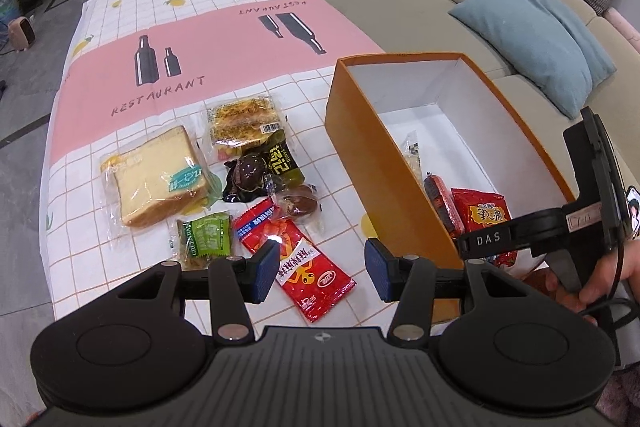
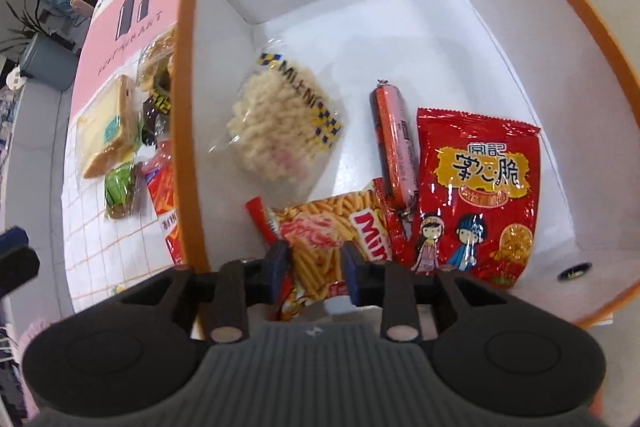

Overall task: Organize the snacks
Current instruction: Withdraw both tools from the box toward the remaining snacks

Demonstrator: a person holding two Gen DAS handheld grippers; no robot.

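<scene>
An orange box (image 1: 360,131) with a white inside stands at the table's right. Loose snacks lie to its left: a wrapped bread slice (image 1: 160,179), a pastry packet (image 1: 244,119), a green packet (image 1: 206,239) and a red packet (image 1: 296,267). My left gripper (image 1: 322,271) hangs open just above the red packet, one pad on either side of it. Inside the box (image 2: 180,107) lie a puffed-rice packet (image 2: 280,123), a red sausage (image 2: 394,147) and a red crisp bag (image 2: 476,187). My right gripper (image 2: 316,267) is low in the box, shut on a bag of stick snacks (image 2: 328,227).
Dark wrapped sweets (image 1: 260,171) and a brown bun packet (image 1: 298,205) lie among the loose snacks. The pink and white tablecloth (image 1: 200,39) stretches far beyond them. A beige sofa with a blue cushion (image 1: 536,39) runs along the right. A person's hand (image 1: 600,279) holds the right tool.
</scene>
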